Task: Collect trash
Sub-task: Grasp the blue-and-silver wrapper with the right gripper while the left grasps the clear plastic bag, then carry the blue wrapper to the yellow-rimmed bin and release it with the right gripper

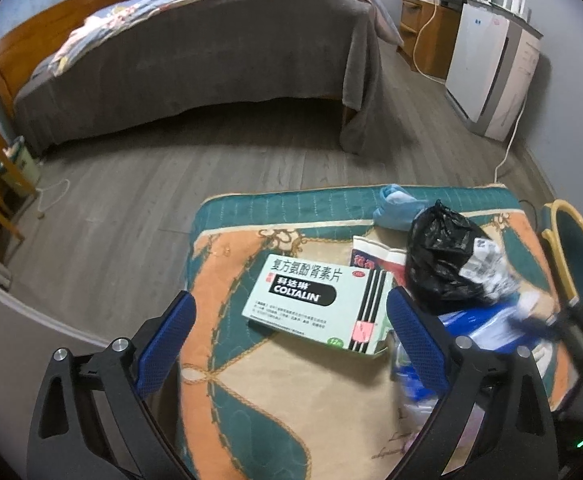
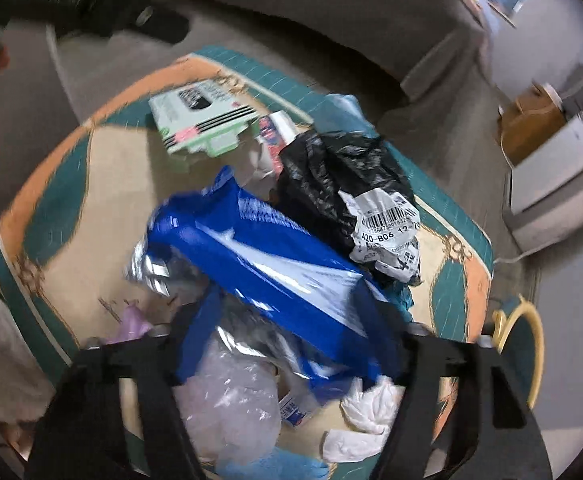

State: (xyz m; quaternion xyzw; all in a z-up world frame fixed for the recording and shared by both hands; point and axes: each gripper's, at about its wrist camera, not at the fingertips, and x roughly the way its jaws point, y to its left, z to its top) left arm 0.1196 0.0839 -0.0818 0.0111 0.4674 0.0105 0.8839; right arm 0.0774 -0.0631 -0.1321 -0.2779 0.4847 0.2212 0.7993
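Observation:
Trash lies on a patterned teal and orange cushion (image 1: 251, 392). A pale green Coltalin medicine box (image 1: 311, 304) lies just ahead of my open, empty left gripper (image 1: 287, 340). A black plastic bag with a white label (image 1: 443, 260) and a blue foil wrapper (image 1: 487, 320) lie to its right. In the right wrist view my right gripper (image 2: 291, 344) is spread wide around the blue foil wrapper (image 2: 275, 264), without clamping it. The black bag (image 2: 339, 176), the green box (image 2: 199, 124), clear plastic (image 2: 231, 396) and white tissue (image 2: 367, 404) lie around it.
A bed with a grey cover (image 1: 211, 60) stands across the wooden floor (image 1: 131, 208). A white appliance (image 1: 491, 76) and a wooden cabinet (image 1: 427, 36) are at the far right. A teal and yellow bin rim (image 1: 571, 248) sits right of the cushion. A blue cloth (image 1: 395, 208) lies at the cushion's far edge.

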